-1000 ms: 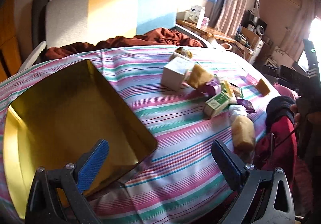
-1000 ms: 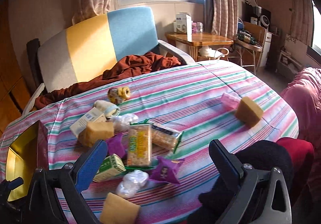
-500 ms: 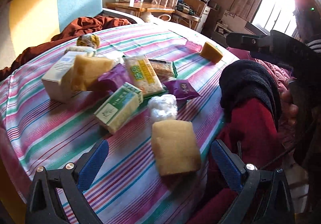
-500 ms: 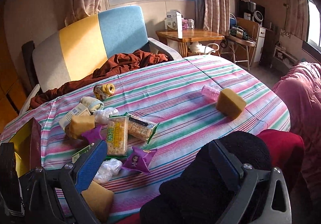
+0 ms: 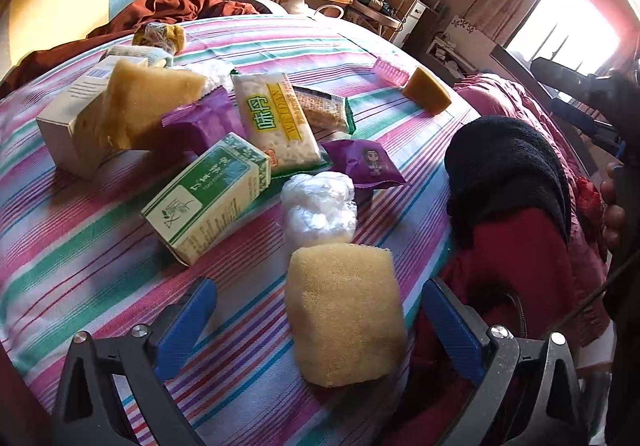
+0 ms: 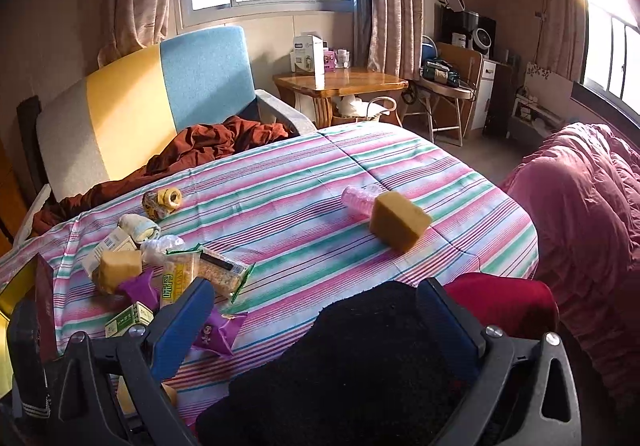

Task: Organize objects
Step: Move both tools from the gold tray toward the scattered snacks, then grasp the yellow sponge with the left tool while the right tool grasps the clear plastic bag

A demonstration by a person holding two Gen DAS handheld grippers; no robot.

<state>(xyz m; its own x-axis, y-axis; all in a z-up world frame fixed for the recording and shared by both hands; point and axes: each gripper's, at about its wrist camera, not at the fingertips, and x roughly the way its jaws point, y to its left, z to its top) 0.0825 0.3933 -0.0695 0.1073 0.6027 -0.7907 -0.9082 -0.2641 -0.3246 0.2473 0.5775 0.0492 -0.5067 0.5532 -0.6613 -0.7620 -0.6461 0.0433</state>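
Note:
My left gripper (image 5: 320, 318) is open, its jaws on either side of a yellow sponge (image 5: 344, 314) that lies on the striped tablecloth (image 5: 80, 254). Beyond it lie a white plastic wad (image 5: 318, 206), a green-and-white carton (image 5: 208, 196), a purple snack packet (image 5: 362, 164), a cracker pack (image 5: 276, 122), another sponge (image 5: 148, 106) leaning on a white box (image 5: 64, 126). My right gripper (image 6: 316, 318) is open and empty above a black cloth (image 6: 360, 366) at the table's near edge. A further sponge (image 6: 398, 220) and a pink roller (image 6: 358, 198) lie mid-table.
A gold box (image 6: 16, 286) stands at the table's left edge. A yellow-and-blue armchair (image 6: 160, 94) with a brown blanket (image 6: 200, 146) is behind the table. A red garment (image 5: 520, 266) and pink bedding (image 6: 580, 206) lie at the right. A wooden side table (image 6: 340, 82) stands by the window.
My left gripper swung right from the gold box and closed in on the near sponge, now between its jaws. My right gripper drew back over the black cloth.

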